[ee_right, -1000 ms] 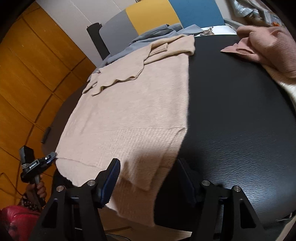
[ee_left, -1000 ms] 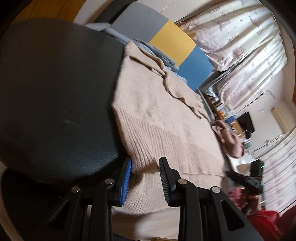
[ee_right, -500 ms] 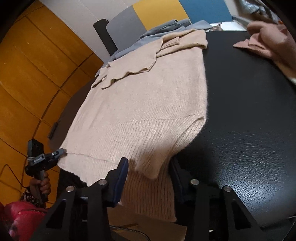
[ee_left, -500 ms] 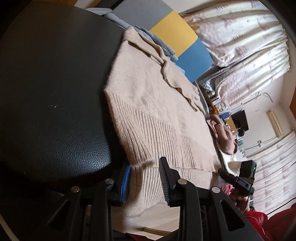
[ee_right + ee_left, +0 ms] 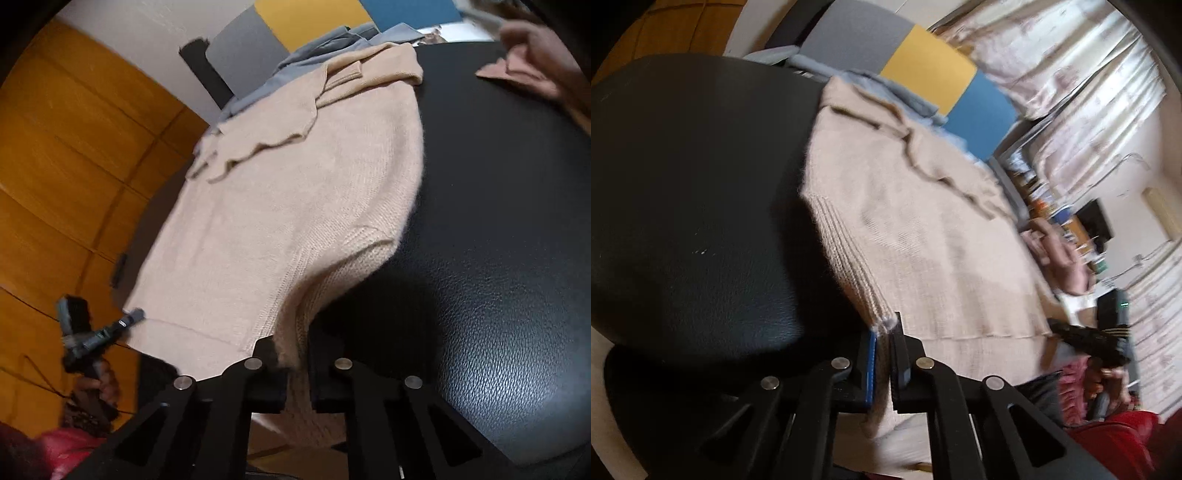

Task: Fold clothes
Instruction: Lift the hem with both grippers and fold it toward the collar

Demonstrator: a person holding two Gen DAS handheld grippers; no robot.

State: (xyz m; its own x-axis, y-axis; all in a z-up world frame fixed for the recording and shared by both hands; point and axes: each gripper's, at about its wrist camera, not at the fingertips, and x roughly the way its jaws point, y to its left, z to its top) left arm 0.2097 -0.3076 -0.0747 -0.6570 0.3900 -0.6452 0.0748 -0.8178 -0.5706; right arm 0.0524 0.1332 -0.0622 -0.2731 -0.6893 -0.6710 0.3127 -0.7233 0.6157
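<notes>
Item: beige sweater (image 5: 923,236), flat on black table (image 5: 683,184), hem overhanging near edge. Left gripper (image 5: 882,354) pinches 1 hem corner; right gripper (image 5: 295,365) pinches other. Purpose, judged: 2 matched grips allow even lift, hem folding toward collar.

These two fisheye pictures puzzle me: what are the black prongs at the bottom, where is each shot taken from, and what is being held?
The prongs are handheld two-finger grippers, one per hand, each carrying a camera that looks along its fingers. One picture is from the left gripper, the other from the right gripper. A beige sweater lies spread on a black table, with a pink garment farther off and grey clothing behind it. Both grippers are shut on the sweater's ribbed hem, at opposite bottom corners.
</notes>
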